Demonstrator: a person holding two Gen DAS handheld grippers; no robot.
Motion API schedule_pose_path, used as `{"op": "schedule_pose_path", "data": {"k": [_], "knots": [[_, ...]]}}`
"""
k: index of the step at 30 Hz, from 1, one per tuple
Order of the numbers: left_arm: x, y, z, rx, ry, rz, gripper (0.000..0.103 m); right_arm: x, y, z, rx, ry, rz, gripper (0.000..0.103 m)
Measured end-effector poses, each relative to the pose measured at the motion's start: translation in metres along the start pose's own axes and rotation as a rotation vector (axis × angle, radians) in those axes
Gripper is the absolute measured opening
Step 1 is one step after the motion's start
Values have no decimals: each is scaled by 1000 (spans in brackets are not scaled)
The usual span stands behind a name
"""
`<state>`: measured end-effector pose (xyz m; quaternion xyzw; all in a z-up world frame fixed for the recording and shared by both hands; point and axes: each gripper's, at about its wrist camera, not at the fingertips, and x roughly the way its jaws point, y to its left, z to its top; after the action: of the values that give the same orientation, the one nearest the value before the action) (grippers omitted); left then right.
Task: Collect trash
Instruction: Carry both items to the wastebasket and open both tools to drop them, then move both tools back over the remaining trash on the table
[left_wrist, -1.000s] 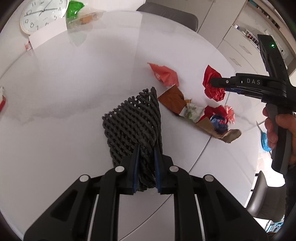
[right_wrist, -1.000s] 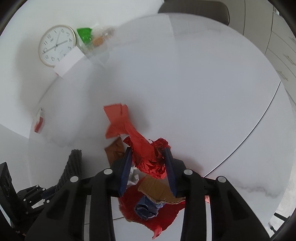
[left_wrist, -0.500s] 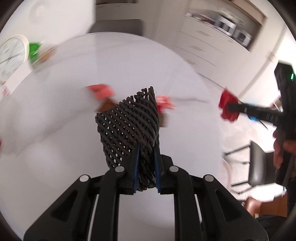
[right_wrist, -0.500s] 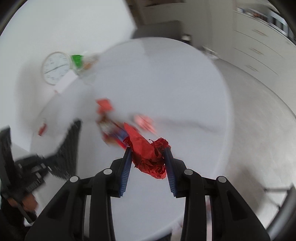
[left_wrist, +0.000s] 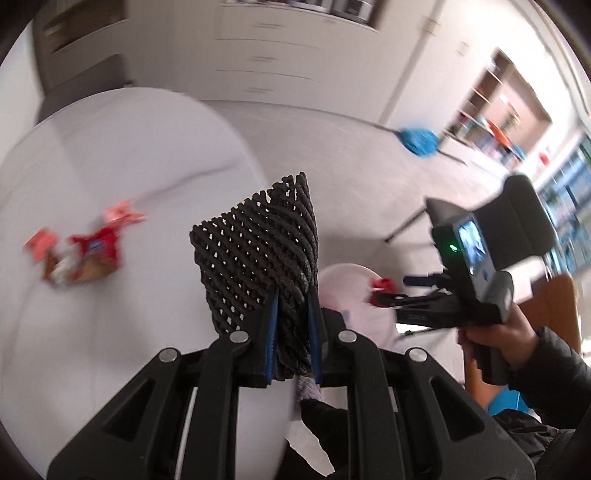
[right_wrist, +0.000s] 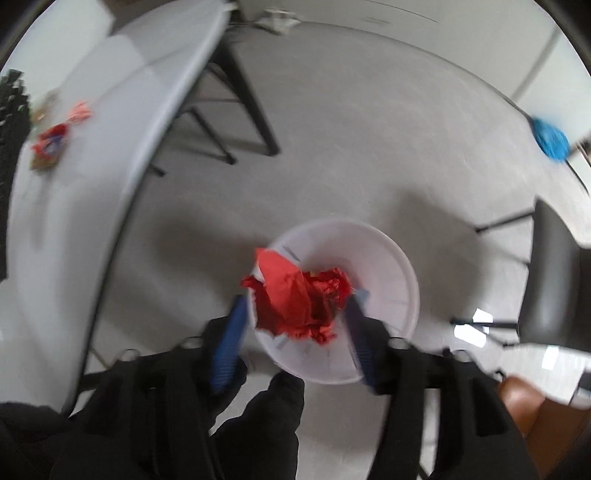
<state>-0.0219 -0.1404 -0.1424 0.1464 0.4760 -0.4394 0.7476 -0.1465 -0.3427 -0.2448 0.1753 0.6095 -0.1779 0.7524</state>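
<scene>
Both grippers carry trash toward the white bin (right_wrist: 391, 258) on the floor. Right gripper (right_wrist: 295, 325) is opening its jaws above the bin, and the red crumpled paper (right_wrist: 295, 295) between them looks already free, so the drop step is in hand. Left gripper (left_wrist: 291, 325) is clenched on the black foam net (left_wrist: 258, 251); next it should probably come over the bin and release. Only the left view shows the wrappers (left_wrist: 88, 254) left on the table (left_wrist: 129, 147) clearly; only the right view looks into the bin.

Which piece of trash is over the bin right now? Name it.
The crumpled red paper, between the opening right gripper over the white bin. The black foam net is clamped in the left gripper.
</scene>
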Motion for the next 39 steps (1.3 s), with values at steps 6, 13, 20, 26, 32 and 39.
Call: {"op": "schedule_pose_path", "data": {"k": [6,13,20,26,32,39], "knots": [[47,-65,12,144,87,-108,14,-36,-47,-9,95,-99,-75,92],[109,-113,13,212,214,-181,32,-65,-96,-22,161,-168,-90,94],[104,-115,17,178,168,-136,79,-77,-102,-21,166,-201,-55,94],[64,-87,25,89,92,-41,90,-96,-86,-3,106,-257,-15,94],[17,-51,25,3,-3,72,92,-117,-50,18,26,-324,50,94],[-32,-6,17,-97,-92,190,95,-131,16,41,-104,-370,162,97]]}}
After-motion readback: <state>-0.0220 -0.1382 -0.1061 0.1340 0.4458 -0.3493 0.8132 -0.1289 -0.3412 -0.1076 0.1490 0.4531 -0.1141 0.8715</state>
